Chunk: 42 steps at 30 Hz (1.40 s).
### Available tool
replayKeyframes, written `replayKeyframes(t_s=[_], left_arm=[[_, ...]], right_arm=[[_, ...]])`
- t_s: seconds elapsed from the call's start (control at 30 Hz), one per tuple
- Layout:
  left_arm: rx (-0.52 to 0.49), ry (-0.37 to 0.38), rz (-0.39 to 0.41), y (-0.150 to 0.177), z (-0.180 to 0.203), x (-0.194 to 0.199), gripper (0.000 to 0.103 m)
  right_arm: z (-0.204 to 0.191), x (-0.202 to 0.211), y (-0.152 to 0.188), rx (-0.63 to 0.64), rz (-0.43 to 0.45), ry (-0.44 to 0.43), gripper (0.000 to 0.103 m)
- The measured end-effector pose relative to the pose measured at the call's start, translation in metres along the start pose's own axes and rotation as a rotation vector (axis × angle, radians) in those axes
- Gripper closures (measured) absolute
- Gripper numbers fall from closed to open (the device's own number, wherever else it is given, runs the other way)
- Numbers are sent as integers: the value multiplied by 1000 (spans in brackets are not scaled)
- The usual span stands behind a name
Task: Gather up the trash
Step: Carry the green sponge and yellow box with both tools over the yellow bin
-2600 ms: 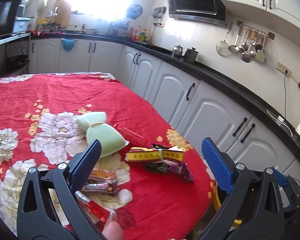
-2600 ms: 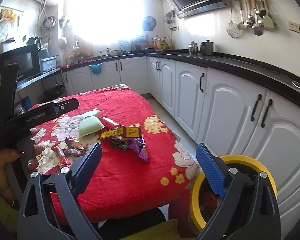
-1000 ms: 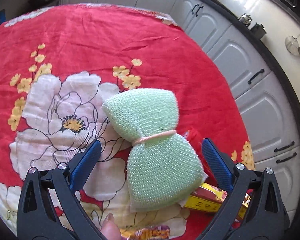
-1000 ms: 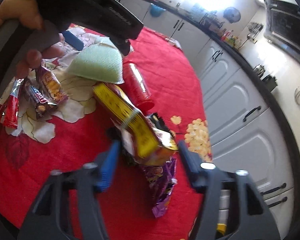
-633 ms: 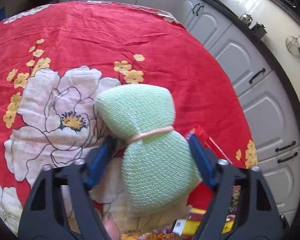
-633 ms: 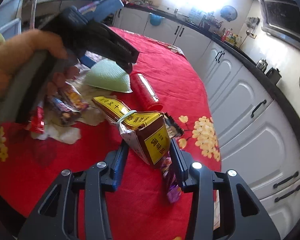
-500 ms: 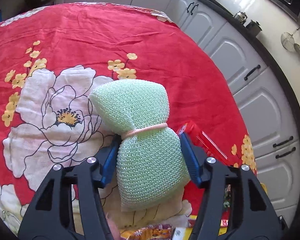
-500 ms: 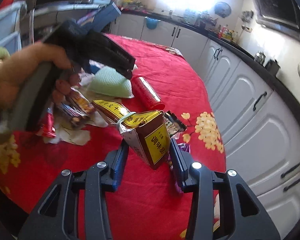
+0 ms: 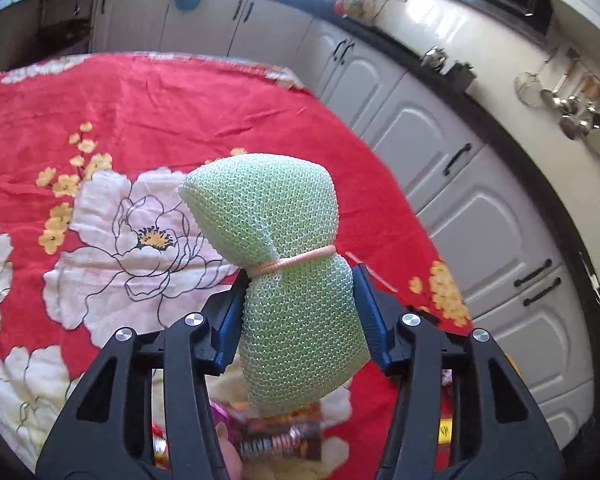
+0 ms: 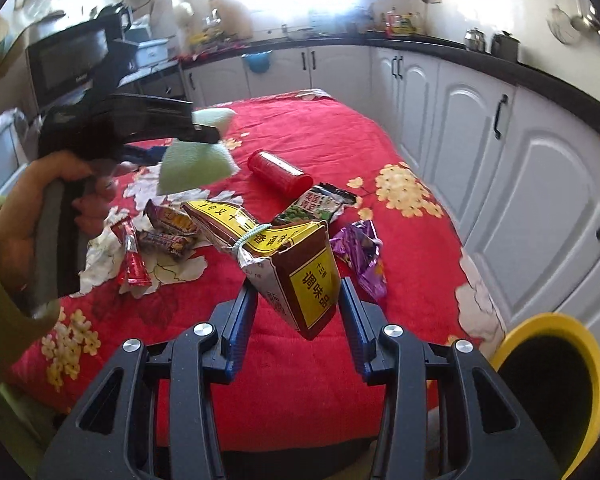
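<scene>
My left gripper (image 9: 300, 312) is shut on a green mesh sponge (image 9: 284, 248) tied with a pink band, held up above the red floral tablecloth (image 9: 180, 108). It also shows in the right wrist view (image 10: 192, 160). My right gripper (image 10: 296, 312) is shut on a brown and yellow seasoning packet (image 10: 292, 264), lifted off the table. On the cloth lie a red cylinder (image 10: 280, 170), a green snack bag (image 10: 314, 204), a purple wrapper (image 10: 360, 256), candy wrappers (image 10: 168, 232) and a red wrapper (image 10: 132, 260).
A yellow-rimmed trash bin (image 10: 552, 392) stands on the floor at the table's near right corner. White kitchen cabinets (image 10: 520, 184) with a black counter run close along the right side. Candy wrappers (image 9: 284, 440) lie below the sponge.
Both grippers closed on their objects and lifted them: the left raised the green sponge off the cloth, the right raised the seasoning packet and drew back toward the bin.
</scene>
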<state>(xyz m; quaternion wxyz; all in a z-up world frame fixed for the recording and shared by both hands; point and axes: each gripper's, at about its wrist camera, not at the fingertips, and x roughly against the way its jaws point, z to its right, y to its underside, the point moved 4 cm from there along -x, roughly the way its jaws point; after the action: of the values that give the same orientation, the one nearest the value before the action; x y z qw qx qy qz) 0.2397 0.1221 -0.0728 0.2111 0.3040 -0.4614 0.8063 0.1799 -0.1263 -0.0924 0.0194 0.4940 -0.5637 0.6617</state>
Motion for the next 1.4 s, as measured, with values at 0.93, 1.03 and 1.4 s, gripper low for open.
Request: replayKeyframes(t_s=[0.93,1.03,1.4], left_arm=[[-222,171,103,54,84,88,60],[-263,183,110,62,99,91,60],[-359,234,109,88,138,97,60]], right_arm=[[59,81,15,-165,120,119,63],[70,90,18,-188,131,145,63],[103,123,31,-247,172,215,63]])
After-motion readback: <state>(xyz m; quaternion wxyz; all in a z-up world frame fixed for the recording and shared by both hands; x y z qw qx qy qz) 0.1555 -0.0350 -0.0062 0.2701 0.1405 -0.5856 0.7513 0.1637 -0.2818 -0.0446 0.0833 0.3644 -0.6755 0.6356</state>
